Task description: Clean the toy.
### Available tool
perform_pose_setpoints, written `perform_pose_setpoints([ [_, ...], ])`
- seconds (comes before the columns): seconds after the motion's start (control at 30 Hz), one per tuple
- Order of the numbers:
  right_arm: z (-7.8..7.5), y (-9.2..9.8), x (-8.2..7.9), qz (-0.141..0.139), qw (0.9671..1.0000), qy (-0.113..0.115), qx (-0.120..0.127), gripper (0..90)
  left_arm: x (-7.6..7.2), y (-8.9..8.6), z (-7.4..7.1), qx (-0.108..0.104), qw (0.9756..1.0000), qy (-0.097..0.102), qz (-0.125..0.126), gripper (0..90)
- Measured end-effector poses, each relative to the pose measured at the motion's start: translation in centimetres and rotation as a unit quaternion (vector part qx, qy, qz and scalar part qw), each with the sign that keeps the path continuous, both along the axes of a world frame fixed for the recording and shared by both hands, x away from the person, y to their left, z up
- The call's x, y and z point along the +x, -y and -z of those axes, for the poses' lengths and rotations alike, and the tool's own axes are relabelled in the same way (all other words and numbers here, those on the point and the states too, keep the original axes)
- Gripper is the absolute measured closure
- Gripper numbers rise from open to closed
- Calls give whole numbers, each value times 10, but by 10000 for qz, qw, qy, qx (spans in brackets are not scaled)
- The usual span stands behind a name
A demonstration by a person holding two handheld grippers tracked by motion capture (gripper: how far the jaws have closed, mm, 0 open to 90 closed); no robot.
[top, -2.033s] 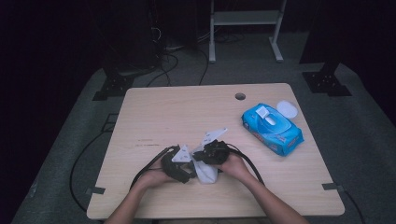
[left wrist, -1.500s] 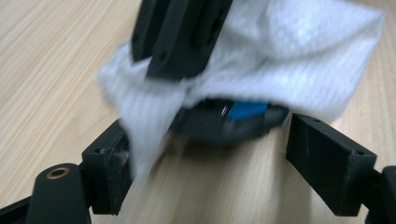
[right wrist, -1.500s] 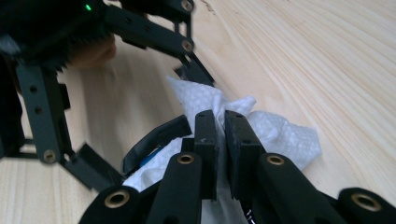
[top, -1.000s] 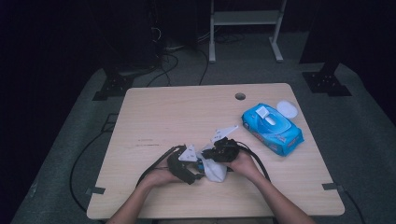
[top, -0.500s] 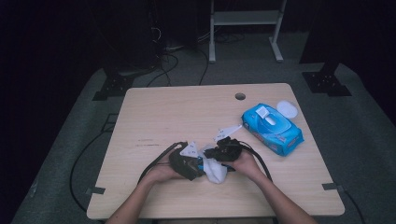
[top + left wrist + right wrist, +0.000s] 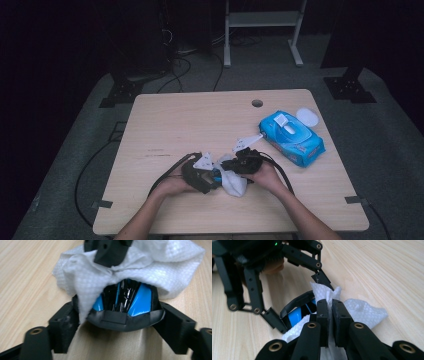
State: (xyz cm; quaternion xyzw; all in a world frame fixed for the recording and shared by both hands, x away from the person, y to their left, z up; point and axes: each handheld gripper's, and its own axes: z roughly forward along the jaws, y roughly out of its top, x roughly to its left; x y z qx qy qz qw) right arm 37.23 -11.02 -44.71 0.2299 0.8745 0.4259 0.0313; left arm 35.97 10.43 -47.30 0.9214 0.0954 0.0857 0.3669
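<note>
White wipe [image 6: 359, 312] drapes a blue-and-black object [image 6: 125, 305] — my left gripper [image 6: 122, 320] clamps that object, my right gripper [image 6: 330, 315] pinches the wipe.

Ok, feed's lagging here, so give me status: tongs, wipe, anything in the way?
Left tongs shut on blue-black object. Right tongs shut on white wipe, draped over it. Wipes pack well aside.
</note>
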Motion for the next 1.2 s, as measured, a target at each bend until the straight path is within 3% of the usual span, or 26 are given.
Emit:
perform_pose_setpoints([
  [0.13,-2,6,-2,37,9999,-19,92,838,1,-1,0,-3,10000,-40,13,255],
  [0.23,-1,0,-9,-123,9997,-30,187,838,1,-1,0,19,10000,-32,18,255],
  [0.4,4,-22,-22,-540,9985,37,-77,837,0,-1,0,10,10000,-54,7,255],
  [0.73,-2,11,-20,-103,9997,200,-122,838,0,-2,-1,-27,9999,-101,-7,253],
  [0.97,1,-3,-22,-367,9993,103,49,837,1,-5,-4,-91,9999,-117,38,244],
  [1.07,4,-11,-24,-489,9986,148,-112,837,0,-5,-5,-39,9999,-112,40,244],
  [1.2,1,2,-23,-341,9992,181,-80,836,0,-5,-4,-27,9999,-102,77,267],
])
